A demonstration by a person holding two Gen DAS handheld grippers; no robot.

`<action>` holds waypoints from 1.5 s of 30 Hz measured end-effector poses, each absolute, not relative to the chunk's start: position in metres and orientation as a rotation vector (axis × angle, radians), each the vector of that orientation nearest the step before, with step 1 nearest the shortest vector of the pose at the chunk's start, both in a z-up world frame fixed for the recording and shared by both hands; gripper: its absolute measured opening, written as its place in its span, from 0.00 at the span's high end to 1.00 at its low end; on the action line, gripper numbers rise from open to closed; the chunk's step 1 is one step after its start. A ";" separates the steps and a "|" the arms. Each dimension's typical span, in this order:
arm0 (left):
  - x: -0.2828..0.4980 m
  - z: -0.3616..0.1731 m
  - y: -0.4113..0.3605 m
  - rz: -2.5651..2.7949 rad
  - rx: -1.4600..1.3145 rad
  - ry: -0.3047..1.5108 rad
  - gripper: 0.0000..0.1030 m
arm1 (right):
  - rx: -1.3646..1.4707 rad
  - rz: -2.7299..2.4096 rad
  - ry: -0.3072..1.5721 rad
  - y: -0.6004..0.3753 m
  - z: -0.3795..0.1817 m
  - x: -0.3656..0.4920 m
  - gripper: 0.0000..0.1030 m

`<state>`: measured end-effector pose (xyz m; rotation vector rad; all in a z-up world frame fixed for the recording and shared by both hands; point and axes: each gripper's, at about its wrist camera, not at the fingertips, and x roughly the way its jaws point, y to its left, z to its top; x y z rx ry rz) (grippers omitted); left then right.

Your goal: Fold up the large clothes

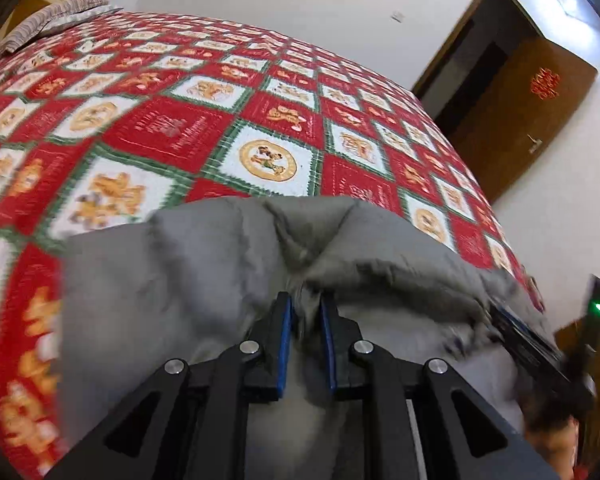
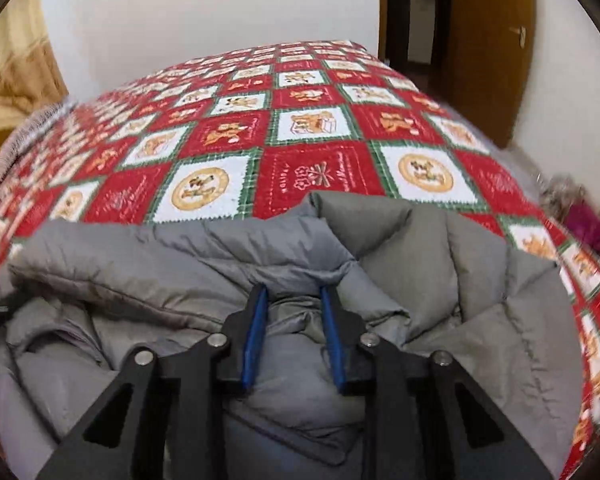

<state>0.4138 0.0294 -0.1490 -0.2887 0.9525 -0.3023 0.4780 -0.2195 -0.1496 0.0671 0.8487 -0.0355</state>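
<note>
A grey padded jacket (image 1: 204, 280) lies bunched at the near edge of a bed with a red, white and green patterned cover (image 1: 204, 128). My left gripper (image 1: 306, 304) is shut on a fold of the jacket, with grey fabric pinched between the blue pads. The right gripper's body shows at the right edge of the left wrist view (image 1: 532, 340). In the right wrist view the jacket (image 2: 420, 248) fills the foreground on the bed cover (image 2: 312, 168). My right gripper (image 2: 294, 296) is shut on a thick bunch of the jacket held between its fingers.
A striped pillow (image 1: 56, 16) lies at the bed's far left. A brown wooden door (image 1: 540, 112) stands ajar beyond the bed's right side. A purple and grey bundle (image 2: 580, 216) sits off the bed's right edge. White walls stand behind.
</note>
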 end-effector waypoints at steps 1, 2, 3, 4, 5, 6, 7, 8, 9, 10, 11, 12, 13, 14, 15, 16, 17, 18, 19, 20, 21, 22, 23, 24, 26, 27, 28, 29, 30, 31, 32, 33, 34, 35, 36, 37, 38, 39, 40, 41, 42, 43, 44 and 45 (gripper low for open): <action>0.406 -0.140 0.034 -0.294 -0.269 0.944 0.85 | 0.065 -0.035 0.845 -0.220 -0.147 0.476 0.70; 0.400 -0.129 0.038 -0.288 -0.259 0.919 0.85 | 0.072 -0.032 0.839 -0.222 -0.148 0.477 0.70; 0.398 -0.119 0.039 -0.291 -0.263 0.895 0.85 | 0.082 -0.028 0.834 -0.224 -0.148 0.477 0.70; 0.400 -0.107 0.037 -0.304 -0.273 0.868 0.84 | 0.091 -0.024 0.829 -0.224 -0.148 0.476 0.70; 0.406 -0.091 0.028 -0.324 -0.276 0.838 0.84 | 0.098 -0.022 0.824 -0.226 -0.148 0.476 0.70; 0.414 -0.081 0.017 -0.332 -0.273 0.821 0.84 | 0.097 -0.022 0.821 -0.225 -0.148 0.476 0.70; 0.421 -0.075 0.007 -0.331 -0.271 0.810 0.84 | 0.094 -0.025 0.819 -0.224 -0.148 0.474 0.70; 0.429 -0.072 -0.006 -0.330 -0.260 0.804 0.83 | 0.086 -0.030 0.818 -0.223 -0.148 0.474 0.70; 0.440 -0.071 -0.027 -0.328 -0.232 0.812 0.74 | 0.078 -0.034 0.817 -0.221 -0.148 0.473 0.70; 0.448 -0.075 -0.041 -0.312 -0.193 0.829 0.65 | 0.072 -0.037 0.817 -0.220 -0.148 0.473 0.70; 0.452 -0.081 -0.054 -0.293 -0.150 0.840 0.65 | 0.067 -0.039 0.817 -0.219 -0.148 0.473 0.70; 0.456 -0.093 -0.070 -0.279 -0.093 0.855 0.65 | 0.067 -0.039 0.817 -0.219 -0.148 0.473 0.70; 0.458 -0.107 -0.078 -0.281 -0.060 0.880 0.65 | 0.071 -0.037 0.815 -0.220 -0.148 0.472 0.70; 0.457 -0.119 -0.077 -0.281 -0.043 0.910 0.65 | 0.076 -0.034 0.813 -0.221 -0.148 0.472 0.70; 0.456 -0.134 -0.076 -0.276 -0.031 0.940 0.65 | 0.088 -0.027 0.811 -0.223 -0.148 0.472 0.70; 0.452 -0.152 -0.071 -0.269 -0.036 0.955 0.65 | 0.099 -0.020 0.809 -0.225 -0.148 0.472 0.70; 0.448 -0.161 -0.064 -0.283 -0.064 0.946 0.65 | 0.107 -0.015 0.807 -0.226 -0.148 0.471 0.70; 0.443 -0.163 -0.059 -0.295 -0.090 0.930 0.65 | 0.110 -0.013 0.807 -0.226 -0.148 0.471 0.70; 0.440 -0.164 -0.054 -0.298 -0.114 0.910 0.65 | 0.110 -0.013 0.807 -0.226 -0.148 0.472 0.70; 0.438 -0.165 -0.050 -0.292 -0.125 0.899 0.65 | 0.108 -0.014 0.808 -0.225 -0.148 0.472 0.70; 0.437 -0.166 -0.050 -0.286 -0.118 0.894 0.65 | 0.107 -0.015 0.807 -0.225 -0.148 0.472 0.70; 0.436 -0.166 -0.055 -0.275 -0.102 0.890 0.65 | 0.109 -0.014 0.806 -0.225 -0.148 0.471 0.70; 0.434 -0.166 -0.057 -0.267 -0.087 0.884 0.66 | 0.110 -0.014 0.806 -0.225 -0.148 0.471 0.70; 0.433 -0.166 -0.059 -0.262 -0.077 0.878 0.66 | 0.117 -0.013 0.803 -0.225 -0.148 0.471 0.70; 0.433 -0.167 -0.058 -0.263 -0.083 0.870 0.66 | 0.135 -0.012 0.790 -0.228 -0.146 0.468 0.70; 0.433 -0.168 -0.057 -0.265 -0.091 0.868 0.67 | 0.157 -0.022 0.767 -0.232 -0.144 0.464 0.71; 0.434 -0.168 -0.056 -0.266 -0.097 0.867 0.67 | 0.172 -0.035 0.752 -0.235 -0.142 0.461 0.72; 0.435 -0.168 -0.055 -0.266 -0.103 0.865 0.67 | 0.197 -0.061 0.736 -0.240 -0.141 0.457 0.72; 0.434 -0.168 -0.055 -0.265 -0.103 0.863 0.68 | 0.209 -0.080 0.731 -0.243 -0.141 0.456 0.72; 0.433 -0.168 -0.056 -0.262 -0.097 0.861 0.68 | 0.216 -0.097 0.733 -0.246 -0.141 0.455 0.75; 0.433 -0.168 -0.058 -0.258 -0.087 0.860 0.68 | 0.214 -0.116 0.746 -0.246 -0.142 0.457 0.77; 0.433 -0.168 -0.060 -0.253 -0.074 0.859 0.68 | 0.196 -0.134 0.763 -0.243 -0.143 0.460 0.77; 0.433 -0.168 -0.061 -0.249 -0.066 0.858 0.68 | 0.179 -0.144 0.773 -0.241 -0.144 0.462 0.77; 0.433 -0.168 -0.061 -0.247 -0.061 0.858 0.68 | 0.156 -0.156 0.787 -0.238 -0.145 0.466 0.77; 0.433 -0.168 -0.062 -0.244 -0.056 0.858 0.68 | 0.129 -0.166 0.802 -0.234 -0.147 0.469 0.77; 0.433 -0.168 -0.062 -0.242 -0.054 0.858 0.68 | 0.108 -0.173 0.811 -0.232 -0.148 0.472 0.77; 0.433 -0.169 -0.062 -0.239 -0.049 0.858 0.68 | 0.078 -0.185 0.821 -0.228 -0.148 0.475 0.77; 0.433 -0.169 -0.063 -0.237 -0.044 0.857 0.68 | 0.058 -0.193 0.824 -0.227 -0.149 0.476 0.76; 0.433 -0.169 -0.063 -0.235 -0.039 0.857 0.68 | 0.032 -0.204 0.827 -0.224 -0.149 0.476 0.76; 0.433 -0.169 -0.064 -0.232 -0.033 0.857 0.68 | 0.013 -0.214 0.828 -0.222 -0.150 0.476 0.76; 0.433 -0.169 -0.064 -0.229 -0.028 0.856 0.68 | 0.001 -0.220 0.828 -0.220 -0.150 0.476 0.76; 0.433 -0.169 -0.065 -0.228 -0.025 0.856 0.68 | -0.012 -0.228 0.828 -0.219 -0.150 0.476 0.76; 0.433 -0.169 -0.065 -0.226 -0.022 0.855 0.68 | -0.024 -0.235 0.827 -0.217 -0.151 0.476 0.76; 0.433 -0.169 -0.065 -0.225 -0.019 0.855 0.68 | -0.036 -0.243 0.827 -0.216 -0.151 0.477 0.76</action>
